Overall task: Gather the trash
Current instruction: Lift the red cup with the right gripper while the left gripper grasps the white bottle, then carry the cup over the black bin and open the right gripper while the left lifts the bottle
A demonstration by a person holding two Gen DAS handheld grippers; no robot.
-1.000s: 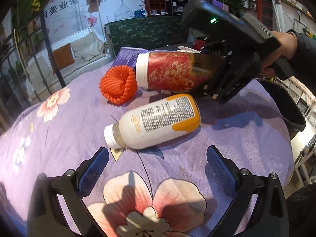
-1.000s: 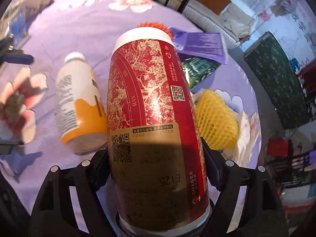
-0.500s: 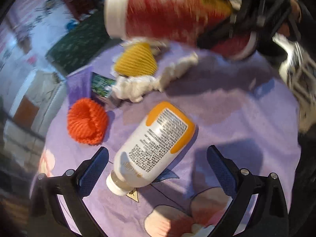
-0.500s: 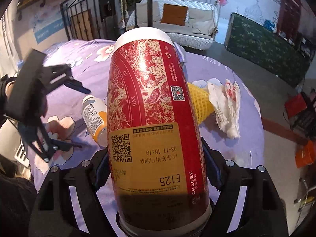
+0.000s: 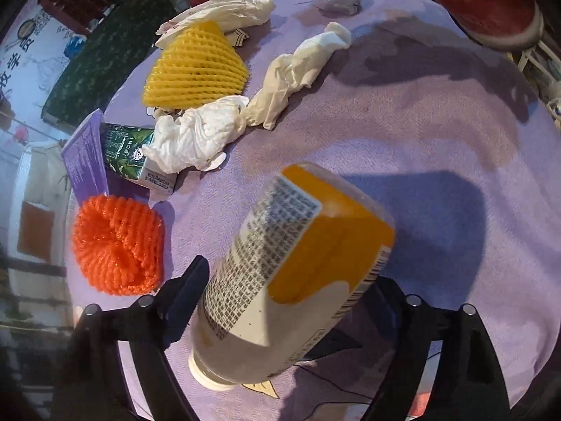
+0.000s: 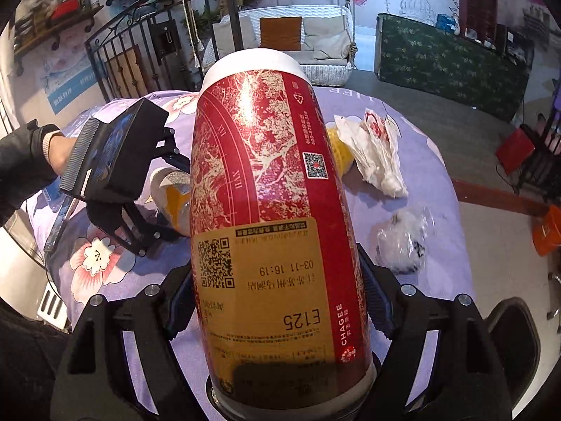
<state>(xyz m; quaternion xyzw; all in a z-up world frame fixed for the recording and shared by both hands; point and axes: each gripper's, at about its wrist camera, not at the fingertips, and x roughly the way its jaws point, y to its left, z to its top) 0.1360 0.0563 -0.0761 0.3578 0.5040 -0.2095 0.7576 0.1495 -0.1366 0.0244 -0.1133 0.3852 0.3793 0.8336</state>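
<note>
Clamping the tall red cup [image 6: 277, 210] between its pads, the right gripper [image 6: 277, 312] holds it lifted clear of the purple flowered tablecloth [image 5: 403, 112], likely so it can travel to the dark bin [image 6: 515, 329] at the table's edge. The left gripper [image 5: 287, 301] straddles the white and orange bottle [image 5: 294, 266], which lies on its side on the cloth; its jaws have just been closing around the bottle's body, and whether the pads already press it I cannot tell. Grasping across the bottle's middle should keep it from rolling away. Beyond the bottle lie crumpled tissues [image 5: 200, 137], a yellow foam net [image 5: 196, 70], a green carton [image 5: 129, 154], and beside the bottle an orange foam net [image 5: 119, 245], all uncollected.
</note>
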